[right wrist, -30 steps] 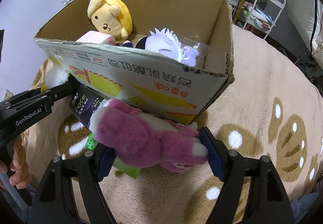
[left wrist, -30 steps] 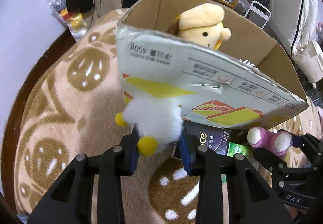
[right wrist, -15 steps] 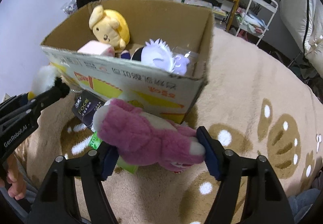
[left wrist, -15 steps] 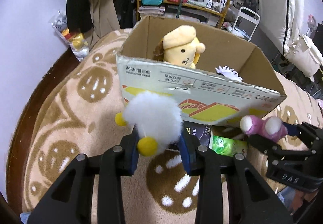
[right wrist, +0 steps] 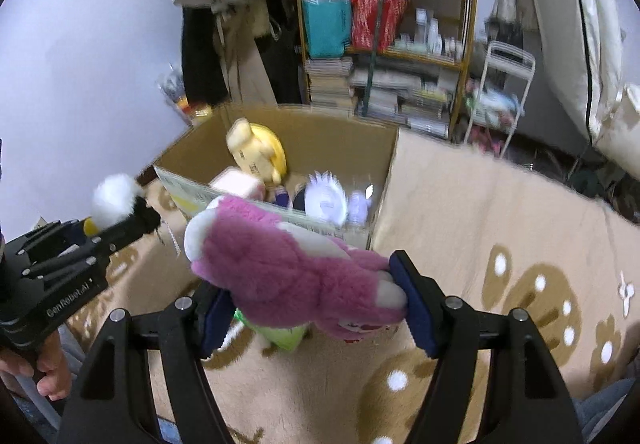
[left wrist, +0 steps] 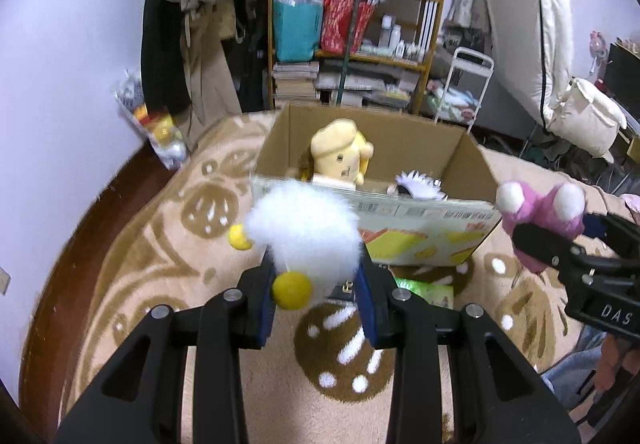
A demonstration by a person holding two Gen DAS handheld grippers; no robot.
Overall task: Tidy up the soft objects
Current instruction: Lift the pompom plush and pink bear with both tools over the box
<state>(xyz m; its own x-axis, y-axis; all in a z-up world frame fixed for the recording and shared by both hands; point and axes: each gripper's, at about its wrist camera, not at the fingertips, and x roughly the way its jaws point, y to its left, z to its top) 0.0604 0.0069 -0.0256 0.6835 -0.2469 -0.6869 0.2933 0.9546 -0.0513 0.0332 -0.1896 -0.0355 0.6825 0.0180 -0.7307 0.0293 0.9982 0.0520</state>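
Observation:
My left gripper (left wrist: pixel 318 284) is shut on a white fluffy toy (left wrist: pixel 304 228) with yellow balls, held up in front of the open cardboard box (left wrist: pixel 472 168). My right gripper (right wrist: pixel 316 308) is shut on a pink plush bear (right wrist: pixel 296 272), held up in front of the box (right wrist: pixel 384 172). The bear also shows at the right of the left wrist view (left wrist: pixel 540 212), and the white toy at the left of the right wrist view (right wrist: pixel 114 200). Inside the box are a yellow plush (left wrist: pixel 340 156), a white-haired doll (right wrist: pixel 326 200) and a pink block (right wrist: pixel 236 186).
The box stands on a beige carpet with brown paw prints (right wrist: pixel 520 244). A green packet (left wrist: pixel 424 290) and a dark packet lie on the carpet under the box's near side. A wooden shelf (left wrist: pixel 360 24), hanging clothes and a white cart (left wrist: pixel 468 84) stand behind.
Both grippers have risen and pulled back from the box with their toys; the box now looks smaller and lower, and its inside is more visible.

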